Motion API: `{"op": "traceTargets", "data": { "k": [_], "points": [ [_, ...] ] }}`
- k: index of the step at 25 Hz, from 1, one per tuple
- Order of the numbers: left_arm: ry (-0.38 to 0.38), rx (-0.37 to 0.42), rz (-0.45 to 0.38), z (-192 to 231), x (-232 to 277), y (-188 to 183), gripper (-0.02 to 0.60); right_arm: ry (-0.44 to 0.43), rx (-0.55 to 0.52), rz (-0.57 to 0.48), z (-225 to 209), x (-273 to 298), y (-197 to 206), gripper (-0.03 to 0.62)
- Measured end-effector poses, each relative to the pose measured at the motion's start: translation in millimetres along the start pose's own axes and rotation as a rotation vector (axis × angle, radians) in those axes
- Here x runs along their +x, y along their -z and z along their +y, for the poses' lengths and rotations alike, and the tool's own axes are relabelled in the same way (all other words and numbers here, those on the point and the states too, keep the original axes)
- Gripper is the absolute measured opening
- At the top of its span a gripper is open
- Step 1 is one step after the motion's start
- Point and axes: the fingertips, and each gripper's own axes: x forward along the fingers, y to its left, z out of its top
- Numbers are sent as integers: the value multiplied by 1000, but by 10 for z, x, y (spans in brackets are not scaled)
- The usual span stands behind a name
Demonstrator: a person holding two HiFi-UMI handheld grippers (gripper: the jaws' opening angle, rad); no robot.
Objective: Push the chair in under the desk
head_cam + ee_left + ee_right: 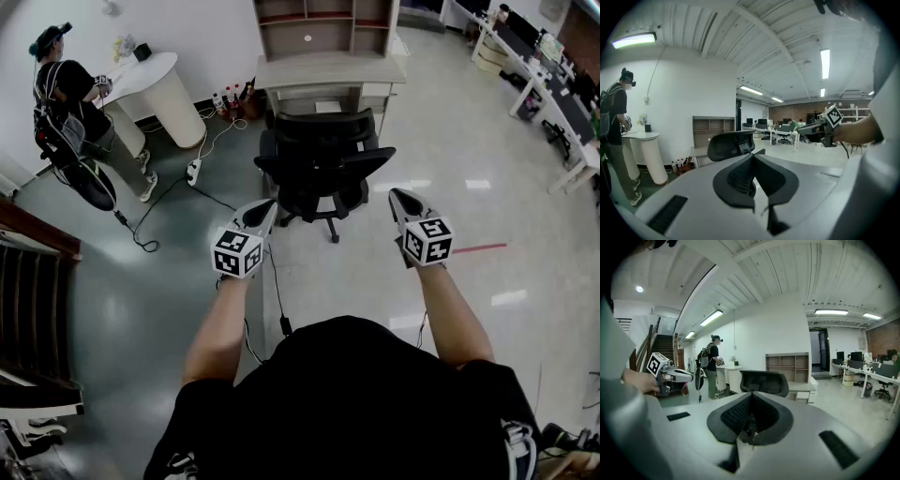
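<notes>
- Head view: a glossy pale office floor runs up to a desk (328, 70) with a shelf unit on top. The black chair (323, 159) stands just in front of the desk with its back towards the wearer, pulled out rather than tucked under.
- Also in the head view, the left gripper (267, 208) and right gripper (401, 197) are held out side by side – the chair lies ahead, between their lines, touching neither. A person (66, 112) stands at a white round table (155, 75) at far left.
- Left gripper view: the jaws are closed tip to tip on nothing. The chair's back (731, 144) rises just beyond the tips, slightly left, with a clear gap.
- Right gripper view: the jaws are likewise pressed together and empty – the chair (764, 382) sits straight ahead past them, with the desk behind it.
</notes>
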Motion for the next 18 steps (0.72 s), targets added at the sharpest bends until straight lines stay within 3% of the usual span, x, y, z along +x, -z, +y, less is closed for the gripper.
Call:
{"op": "traceTargets", "data": {
  "k": [18],
  "points": [
    [63,8,-11,381,-241,87,12,68,23,-27,492,212,-182,-3]
  ]
}}
